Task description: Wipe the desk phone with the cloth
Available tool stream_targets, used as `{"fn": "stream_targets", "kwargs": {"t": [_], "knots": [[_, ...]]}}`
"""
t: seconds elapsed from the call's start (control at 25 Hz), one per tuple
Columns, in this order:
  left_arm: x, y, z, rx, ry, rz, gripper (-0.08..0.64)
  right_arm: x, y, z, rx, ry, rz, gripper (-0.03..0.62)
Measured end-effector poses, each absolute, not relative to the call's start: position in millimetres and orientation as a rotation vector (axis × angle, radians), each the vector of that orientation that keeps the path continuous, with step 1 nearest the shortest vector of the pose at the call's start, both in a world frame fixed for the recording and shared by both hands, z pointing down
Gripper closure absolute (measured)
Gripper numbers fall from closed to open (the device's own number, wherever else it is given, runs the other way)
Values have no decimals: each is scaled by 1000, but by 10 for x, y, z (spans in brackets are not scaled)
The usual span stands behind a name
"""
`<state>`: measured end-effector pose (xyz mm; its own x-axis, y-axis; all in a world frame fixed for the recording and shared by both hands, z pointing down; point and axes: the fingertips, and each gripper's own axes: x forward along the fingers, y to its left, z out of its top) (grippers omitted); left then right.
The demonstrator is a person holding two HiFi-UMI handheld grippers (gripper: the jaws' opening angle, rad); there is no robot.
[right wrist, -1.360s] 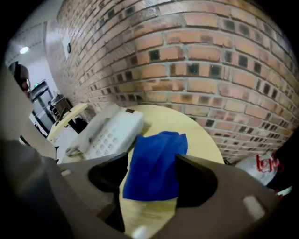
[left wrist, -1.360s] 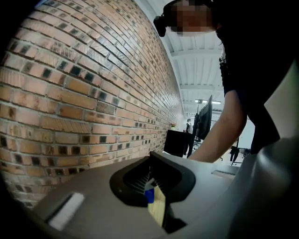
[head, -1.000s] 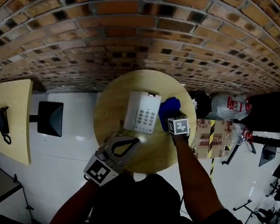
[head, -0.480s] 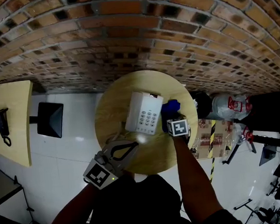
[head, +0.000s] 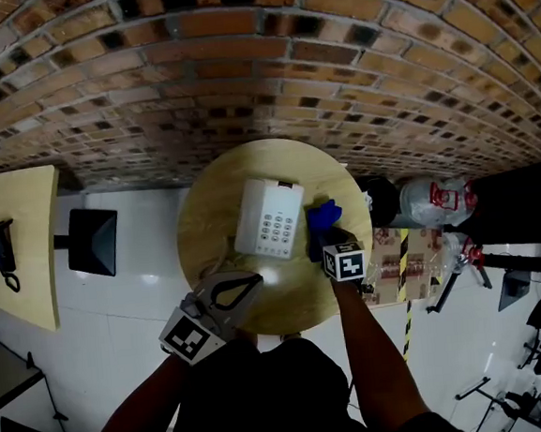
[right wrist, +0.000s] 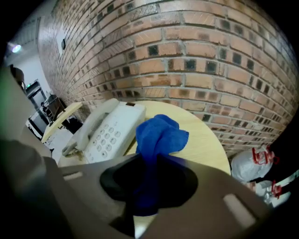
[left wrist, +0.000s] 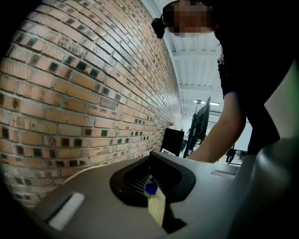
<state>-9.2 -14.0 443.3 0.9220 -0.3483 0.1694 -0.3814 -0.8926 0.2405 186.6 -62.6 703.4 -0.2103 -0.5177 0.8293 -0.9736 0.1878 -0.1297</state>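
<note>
Desk phone white with keypad, on round table, right claw clamped on blue cloth, left claw closed, empty

The right gripper has eased back a little toward the person, drawing the bunched blue cloth off the phone so it now sits just beside the phone's right edge

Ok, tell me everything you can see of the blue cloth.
The blue cloth is soft, fuzzy fabric, bunched into a crumpled tuft. The right claw is shut on its lower part, holding it over the round wooden table, just right of the white desk phone. Whether it touches the phone is unclear.
</note>
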Motion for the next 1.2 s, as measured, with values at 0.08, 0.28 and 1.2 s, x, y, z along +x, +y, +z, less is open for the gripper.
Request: {"fn": "stream_targets", "kwargs": {"t": [0.08,0.28,1.2], "knots": [[-71,-124,4394,2812,-541,170,557,1841,-630,6849,1400,-1868,884,506],[-60,-170,4286,2831,-547,143,557,1561,-926,6454,1347,-2006,814,506],[-476,-237,4460,2800,-620,122,557,237,-476,7041,615,-1988,472,506]]}}
